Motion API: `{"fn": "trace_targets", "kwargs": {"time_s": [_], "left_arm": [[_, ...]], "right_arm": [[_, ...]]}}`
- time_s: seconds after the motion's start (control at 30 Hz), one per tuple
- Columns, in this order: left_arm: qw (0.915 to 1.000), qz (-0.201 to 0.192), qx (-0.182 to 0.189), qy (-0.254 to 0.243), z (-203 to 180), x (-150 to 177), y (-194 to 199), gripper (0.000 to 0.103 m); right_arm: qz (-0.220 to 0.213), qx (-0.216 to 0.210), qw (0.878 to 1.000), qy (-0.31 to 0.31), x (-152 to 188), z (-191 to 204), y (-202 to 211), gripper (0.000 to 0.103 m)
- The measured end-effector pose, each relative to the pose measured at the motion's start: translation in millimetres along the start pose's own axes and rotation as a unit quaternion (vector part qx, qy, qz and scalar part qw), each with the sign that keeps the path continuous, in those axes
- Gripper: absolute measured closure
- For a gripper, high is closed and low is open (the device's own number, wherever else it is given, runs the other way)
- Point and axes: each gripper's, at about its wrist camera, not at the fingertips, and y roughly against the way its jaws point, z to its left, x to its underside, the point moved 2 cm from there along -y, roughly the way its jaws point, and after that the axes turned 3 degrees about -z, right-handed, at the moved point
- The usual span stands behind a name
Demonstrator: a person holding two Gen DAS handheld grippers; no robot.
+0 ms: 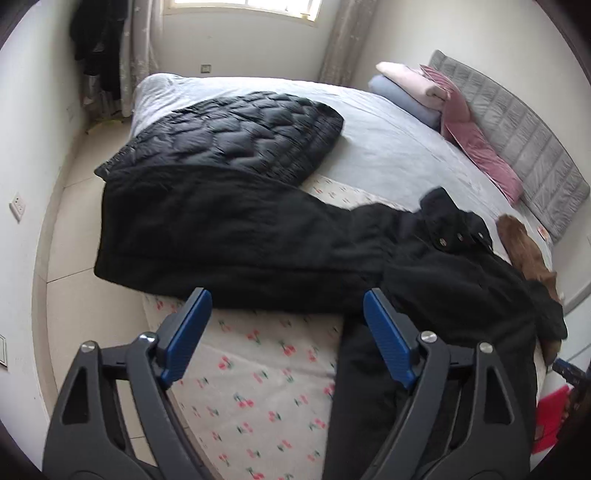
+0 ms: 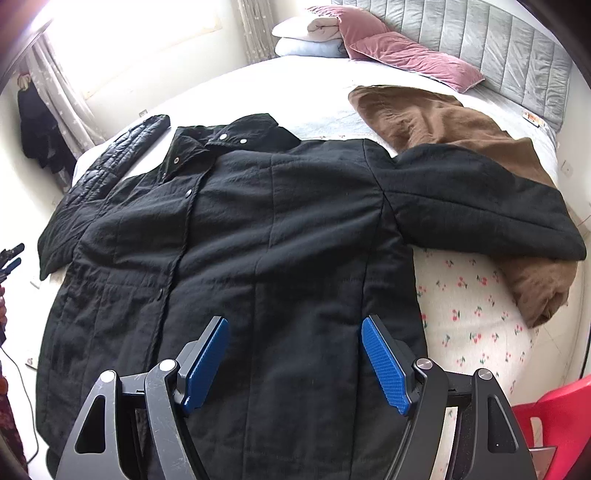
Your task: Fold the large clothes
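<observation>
A large black coat (image 2: 277, 221) lies front up on the bed, snapped shut, with its collar (image 2: 229, 140) towards the far side. Both sleeves are spread out; the right one (image 2: 480, 199) rests over a brown garment (image 2: 443, 122). My right gripper (image 2: 295, 321) hovers open over the coat's lower body with nothing between its blue pads. In the left wrist view the coat (image 1: 221, 236) stretches across the bed. My left gripper (image 1: 287, 295) is open above the bed's edge beside the coat's hem, holding nothing.
A black quilted jacket (image 1: 236, 133) lies beyond the coat's left sleeve. Pink pillows (image 2: 406, 55) and folded blankets (image 2: 314, 33) sit against the grey headboard (image 2: 498, 44). The cherry-print sheet (image 1: 258, 369) shows near the bed's edge. A red chair (image 2: 554, 413) stands at the right.
</observation>
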Motion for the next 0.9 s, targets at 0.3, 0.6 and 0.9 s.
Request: {"fn": "trace_targets", "kwargs": {"time_s": [0.3, 0.6, 0.9], "left_arm": [[0.9863, 0.113, 0.067, -0.100, -53.4, 120.4, 54.1, 0.018], [0.9578, 0.256, 0.130, -0.015, -3.5, 226.4, 39.4, 0.019], [0.9336, 0.188, 0.295, 0.080, -18.1, 219.4, 124.1, 0.095]], "right_arm": [[0.047, -0.037, 0.998, -0.017, 109.5, -51.6, 43.5, 0.027], [0.093, -0.135, 0.974, -0.159, 204.1, -115.2, 29.8, 0.035], [0.005, -0.250, 0.953, -0.169, 191.4, -106.0, 103.1, 0.095]]}}
